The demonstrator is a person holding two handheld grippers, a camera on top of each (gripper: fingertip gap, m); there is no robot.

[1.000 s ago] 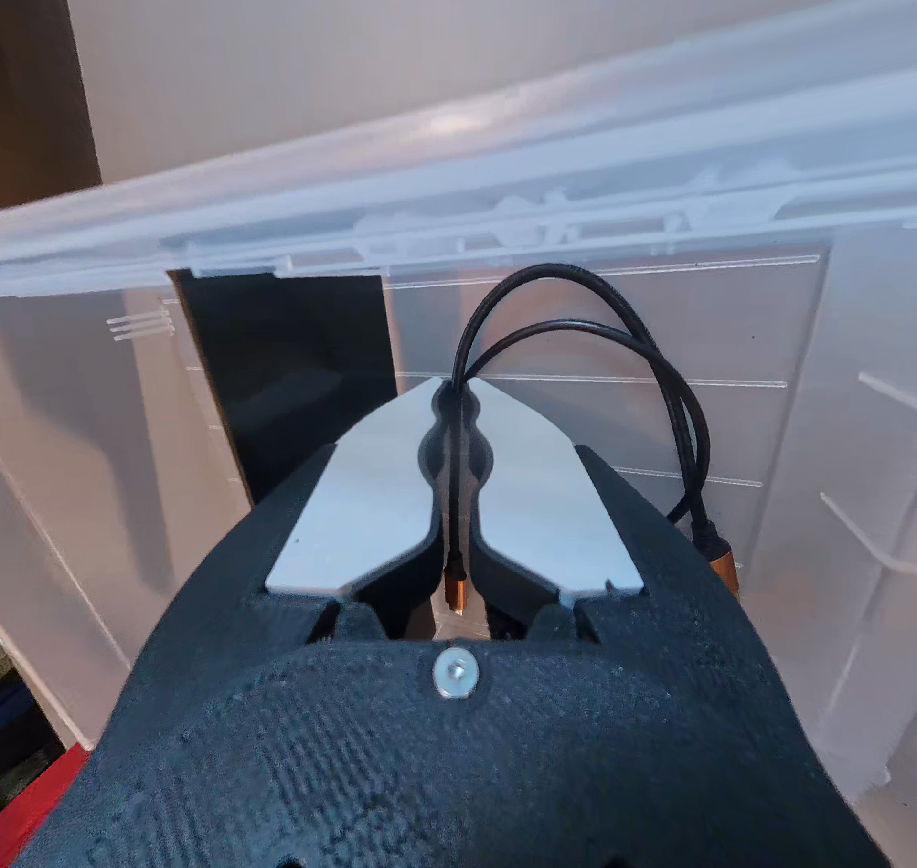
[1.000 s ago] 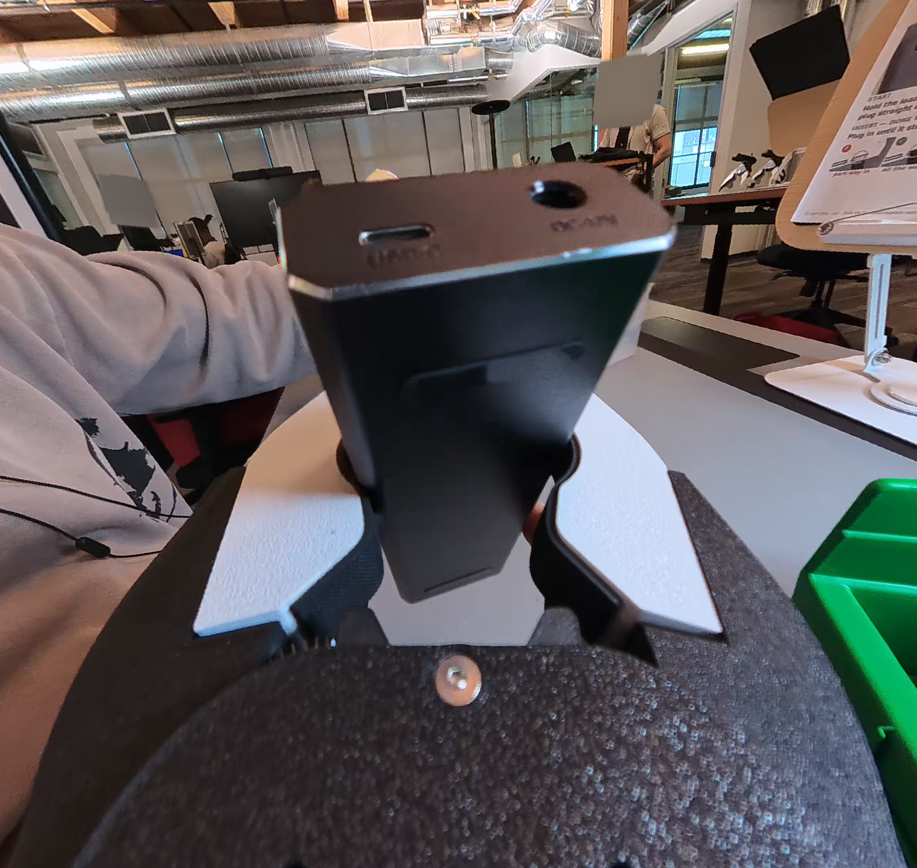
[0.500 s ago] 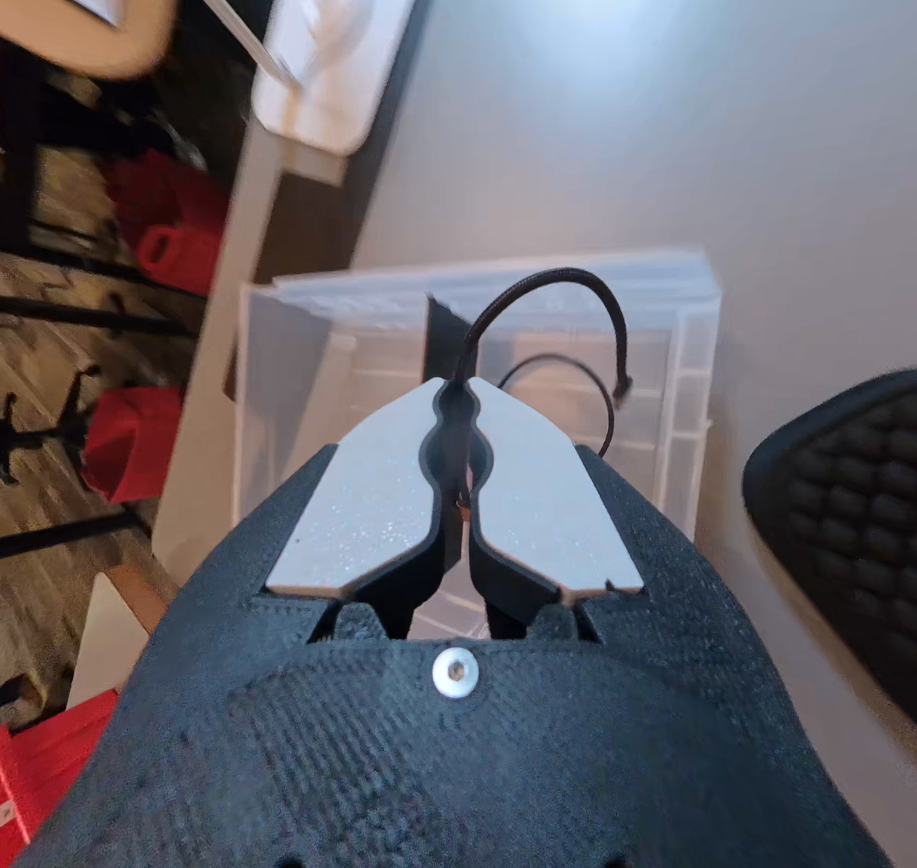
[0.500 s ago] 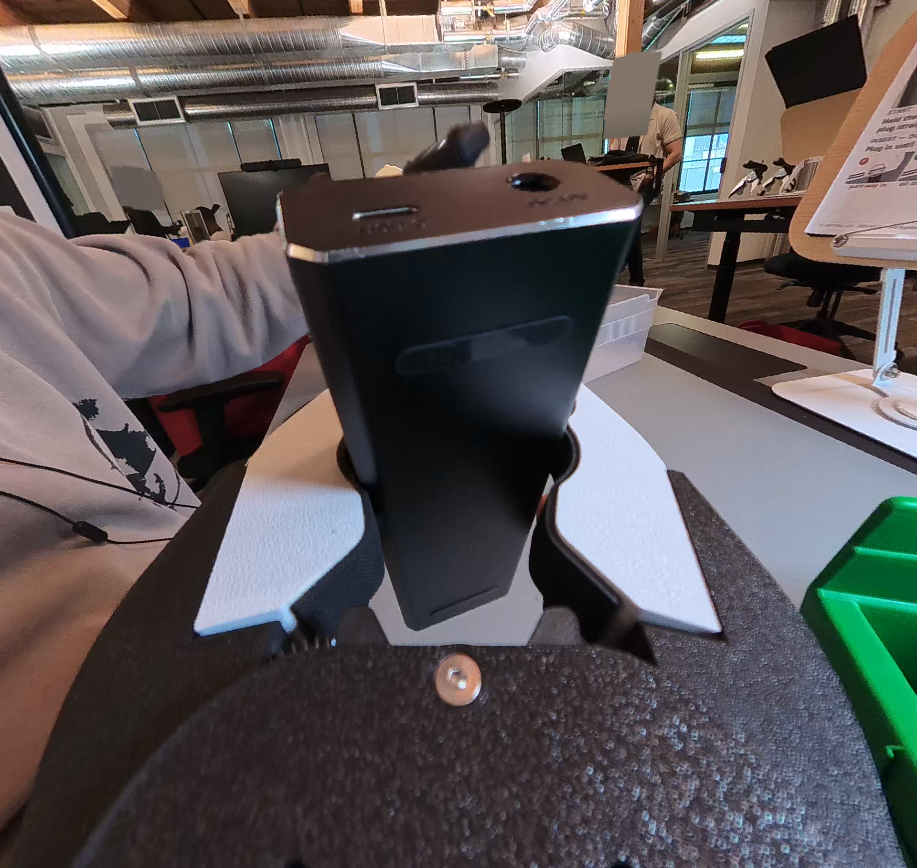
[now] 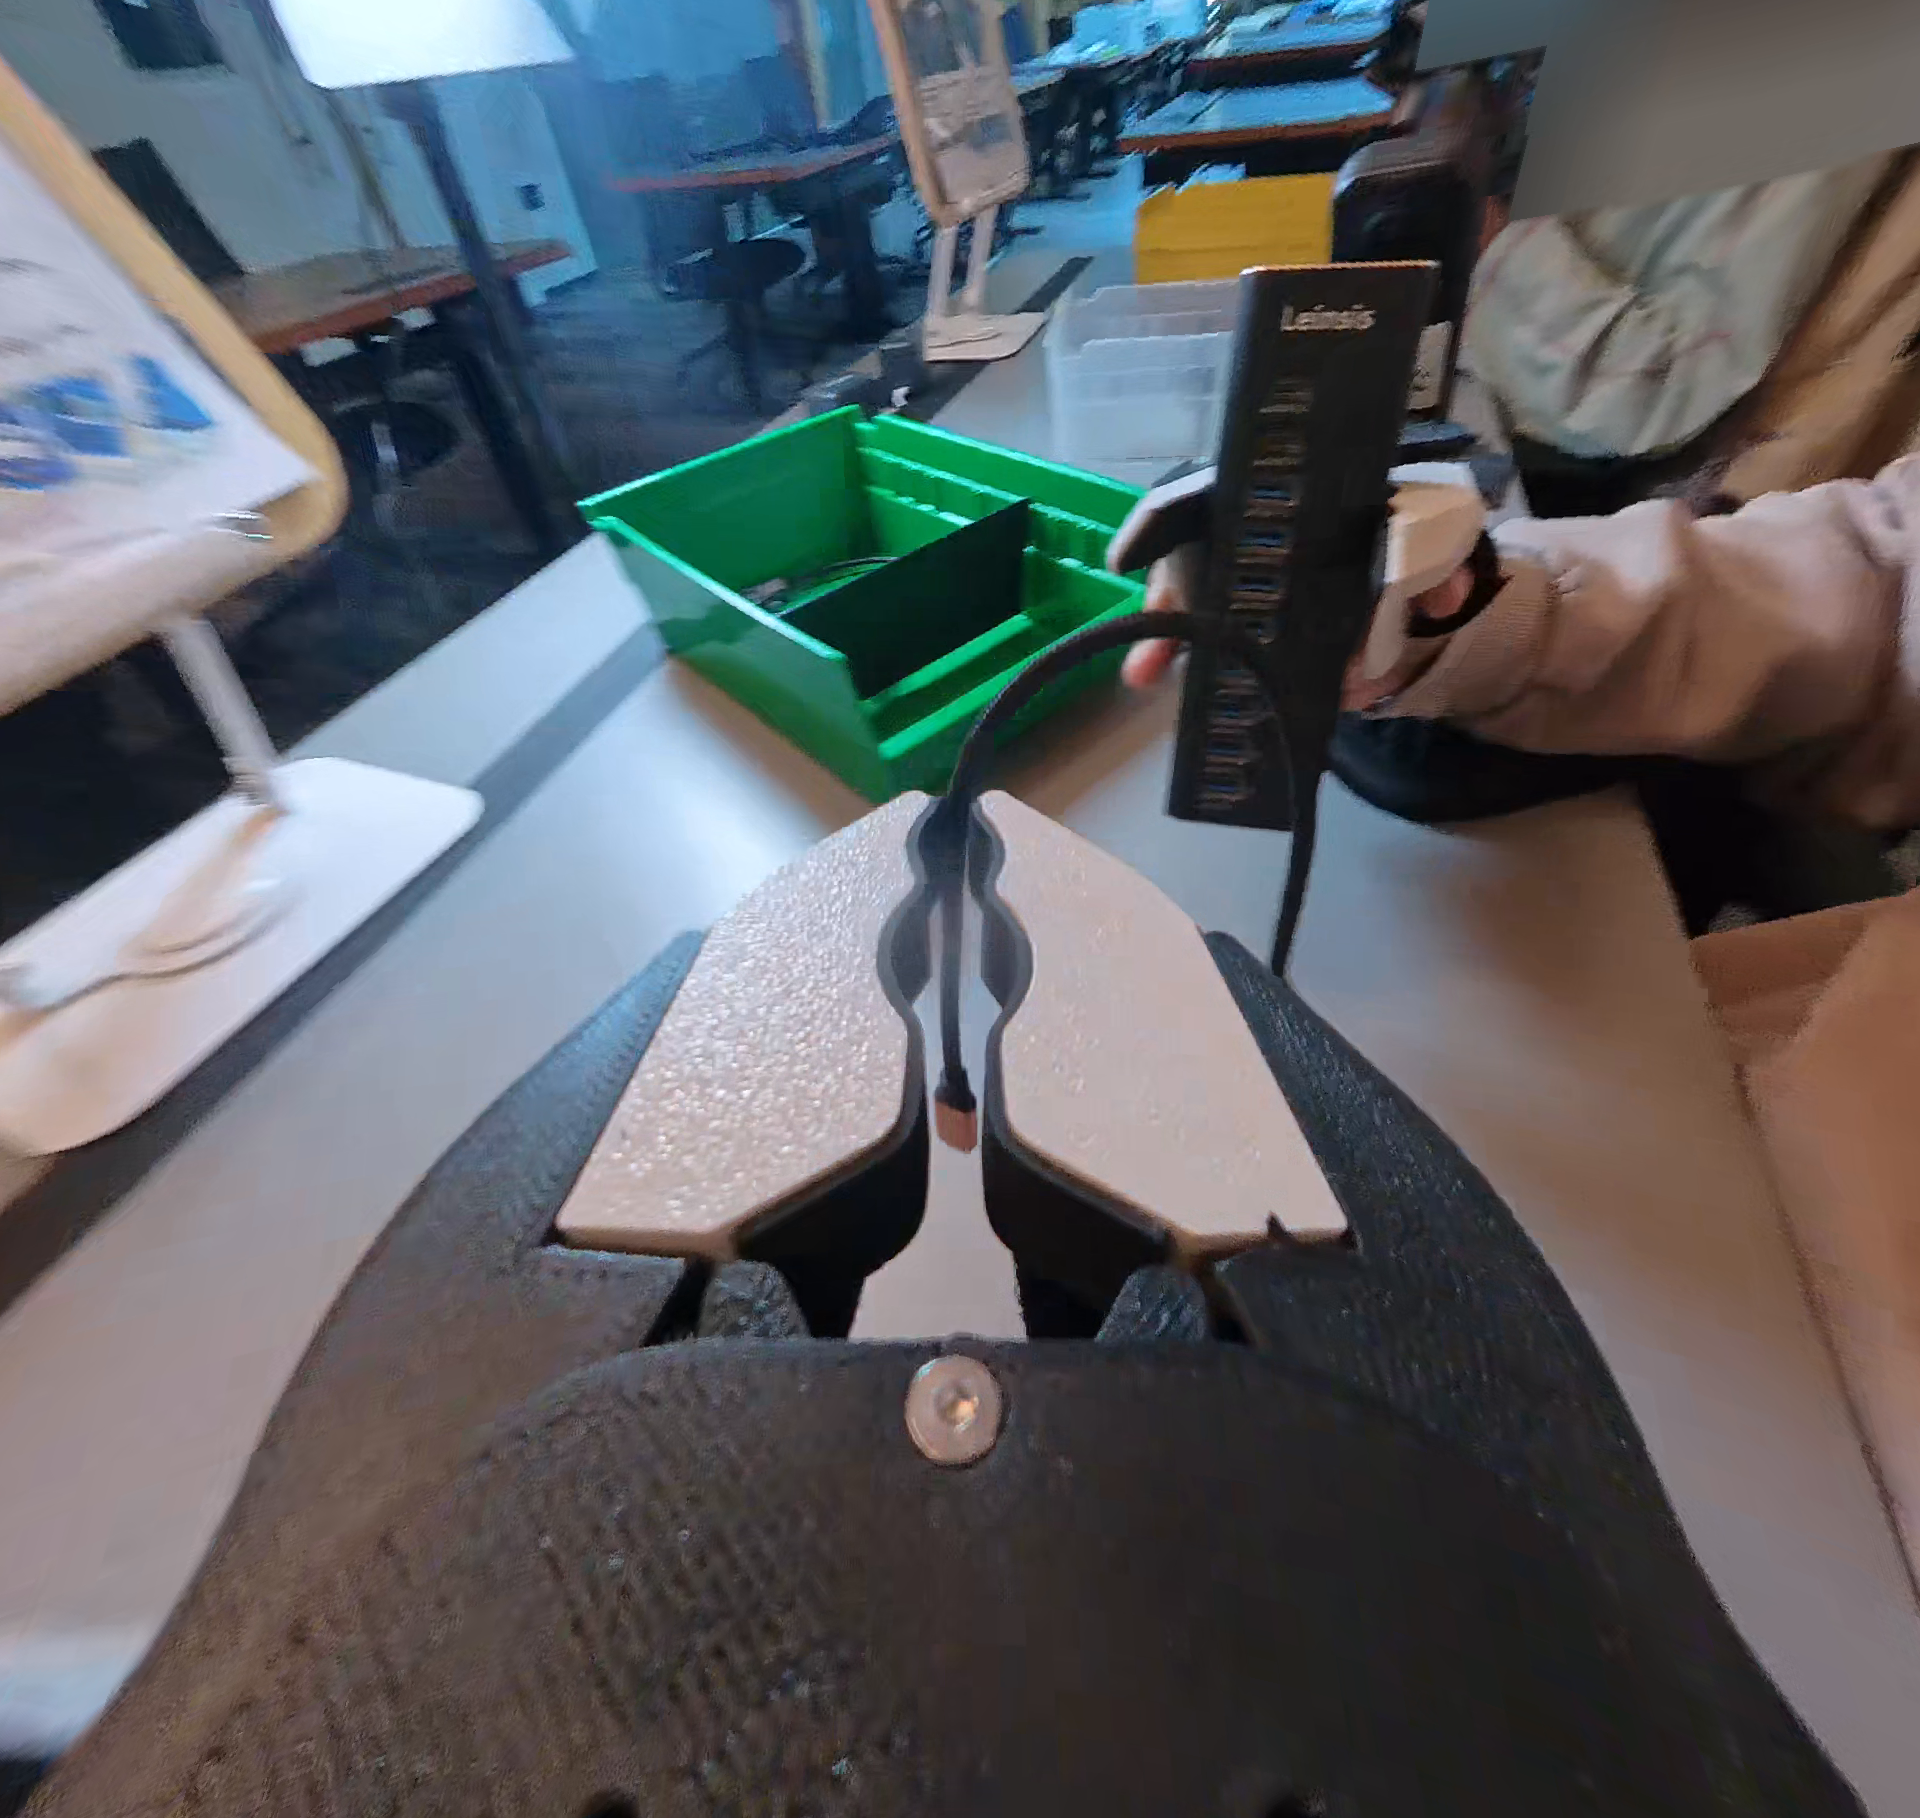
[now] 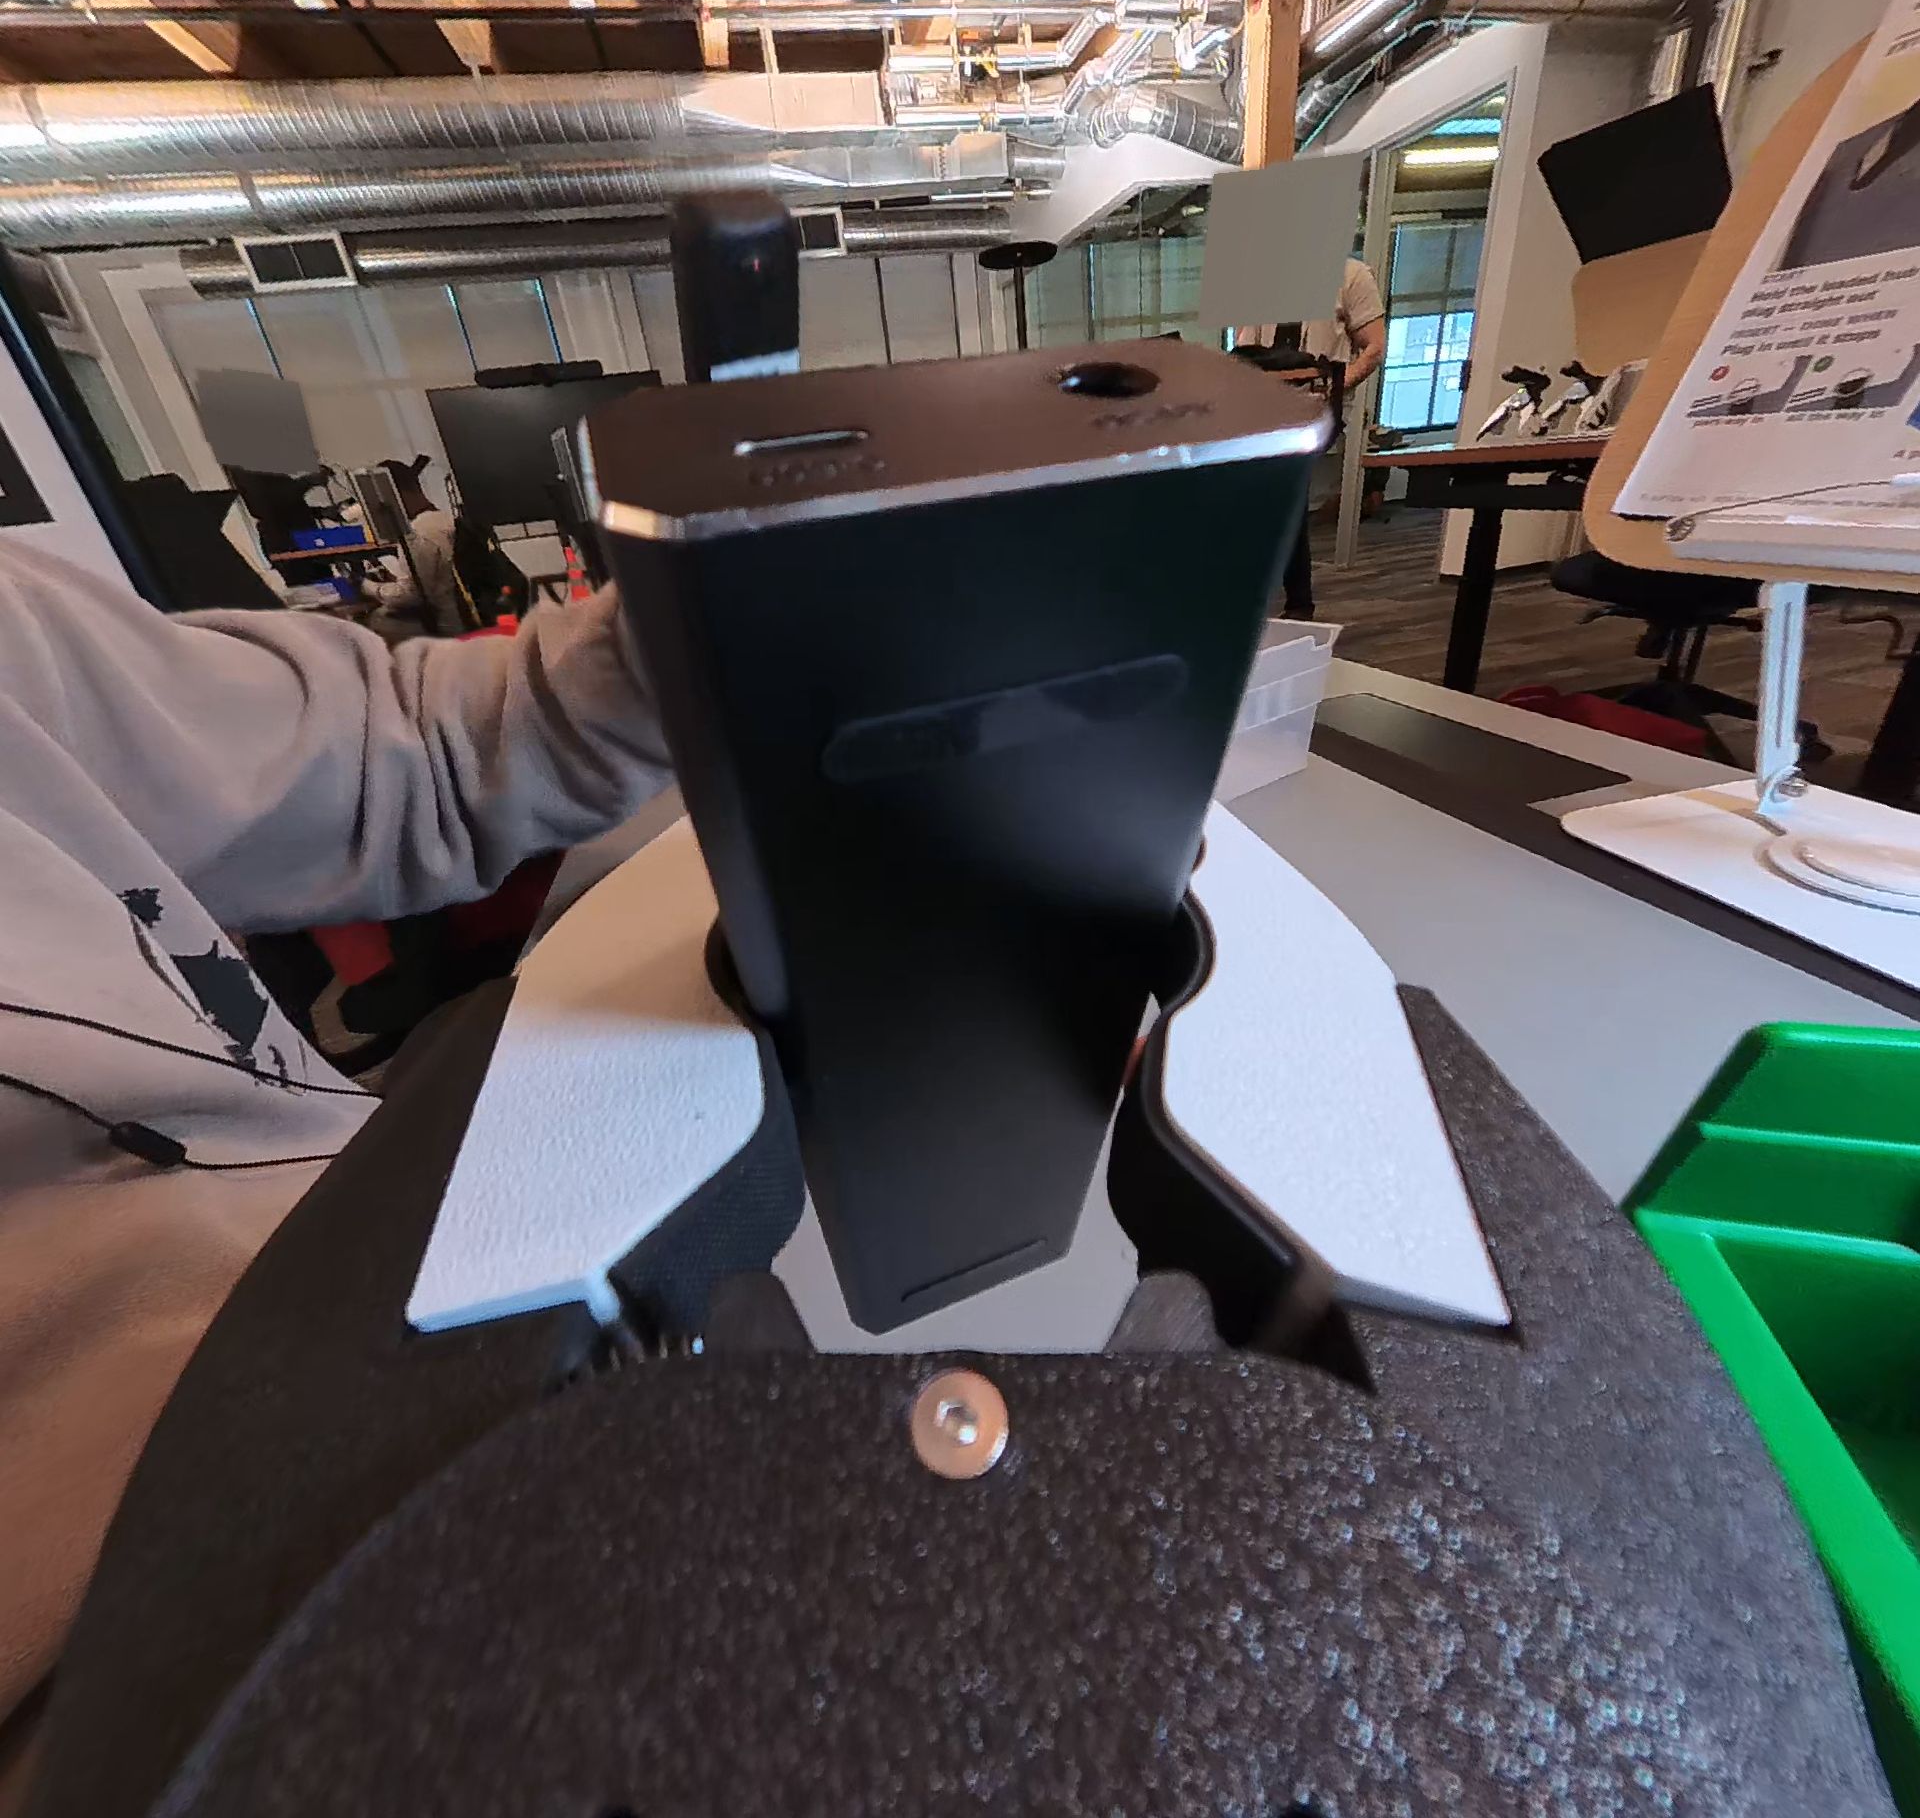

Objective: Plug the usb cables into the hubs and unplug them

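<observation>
My left gripper is shut on a black braided USB cable. The cable's copper plug lies back between the fingers. From the fingertips the cable arcs up and right to the hub, and its other end hangs down by the hub. My right gripper is shut on a black hub and holds it upright, port end up. In the left wrist view the hub stands ahead to the right, between the right gripper's fingers. The left gripper's tip shows above and behind the hub's top.
A green bin with a black divider sits on the grey table, also at the right edge of the right wrist view. A sign on a white stand is at the left. A clear bin is farther back. A person's sleeve is at the right.
The left gripper has lifted the cable out of the clear bin and swung round to face the hub over the table. The right gripper has kept the hub nearly still.
</observation>
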